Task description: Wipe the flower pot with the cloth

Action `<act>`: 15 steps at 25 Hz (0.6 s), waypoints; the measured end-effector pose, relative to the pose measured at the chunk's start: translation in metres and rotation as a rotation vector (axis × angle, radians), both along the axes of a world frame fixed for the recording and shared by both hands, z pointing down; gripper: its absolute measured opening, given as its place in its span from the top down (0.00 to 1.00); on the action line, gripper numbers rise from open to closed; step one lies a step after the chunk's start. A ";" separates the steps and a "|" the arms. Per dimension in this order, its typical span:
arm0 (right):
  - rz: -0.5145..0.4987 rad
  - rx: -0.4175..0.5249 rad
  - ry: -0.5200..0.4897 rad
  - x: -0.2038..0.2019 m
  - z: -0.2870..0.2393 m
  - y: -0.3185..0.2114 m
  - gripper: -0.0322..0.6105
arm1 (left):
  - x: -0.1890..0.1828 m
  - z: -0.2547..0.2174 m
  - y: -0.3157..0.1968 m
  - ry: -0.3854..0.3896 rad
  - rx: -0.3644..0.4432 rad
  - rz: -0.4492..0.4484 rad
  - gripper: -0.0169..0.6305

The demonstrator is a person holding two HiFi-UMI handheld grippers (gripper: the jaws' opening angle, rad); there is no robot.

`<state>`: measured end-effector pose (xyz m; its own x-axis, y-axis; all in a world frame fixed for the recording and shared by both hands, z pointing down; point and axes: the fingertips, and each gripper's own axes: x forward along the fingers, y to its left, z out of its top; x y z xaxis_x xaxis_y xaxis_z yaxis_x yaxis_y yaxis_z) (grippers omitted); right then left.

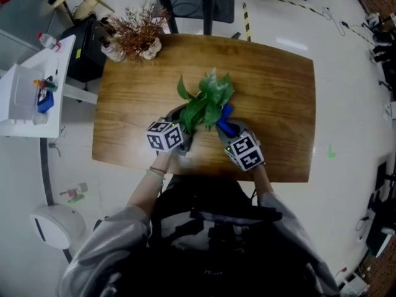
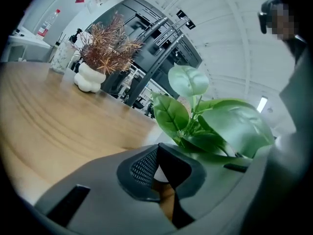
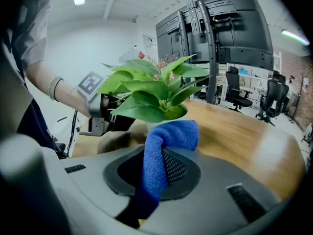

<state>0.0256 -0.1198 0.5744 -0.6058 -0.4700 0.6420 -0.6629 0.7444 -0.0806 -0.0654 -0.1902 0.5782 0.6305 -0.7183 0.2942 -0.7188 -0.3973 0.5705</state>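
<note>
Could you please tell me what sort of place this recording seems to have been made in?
Most likely an office or lab workspace: swivel office chairs stand beyond the wooden table, tall black screens on stands rise behind it, and cables trail across the pale floor.

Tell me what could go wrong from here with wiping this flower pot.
The left gripper seems to pinch just the flower pot at its edge, so a hard push from the cloth in the right gripper could tip or slide it. The leaves overhang both grippers and could get bent or torn.
</note>
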 end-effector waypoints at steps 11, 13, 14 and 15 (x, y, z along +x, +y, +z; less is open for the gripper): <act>-0.008 -0.114 -0.057 -0.036 0.025 0.008 0.86 | -0.036 -0.002 -0.020 0.042 -0.016 -0.093 0.96; 0.014 -0.107 -0.075 -0.025 0.022 0.007 0.86 | -0.033 -0.003 -0.006 0.056 -0.029 -0.091 0.96; 0.030 -0.099 -0.073 -0.015 0.019 0.006 0.86 | -0.029 -0.003 0.002 0.059 -0.033 -0.081 0.96; 0.048 -0.088 -0.063 -0.003 0.015 0.005 0.86 | -0.022 -0.002 0.010 0.056 -0.036 -0.068 0.96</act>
<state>0.0221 -0.1147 0.5897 -0.6244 -0.4426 0.6436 -0.6890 0.7003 -0.1868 -0.0874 -0.1803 0.5759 0.5971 -0.7494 0.2860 -0.7098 -0.3275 0.6237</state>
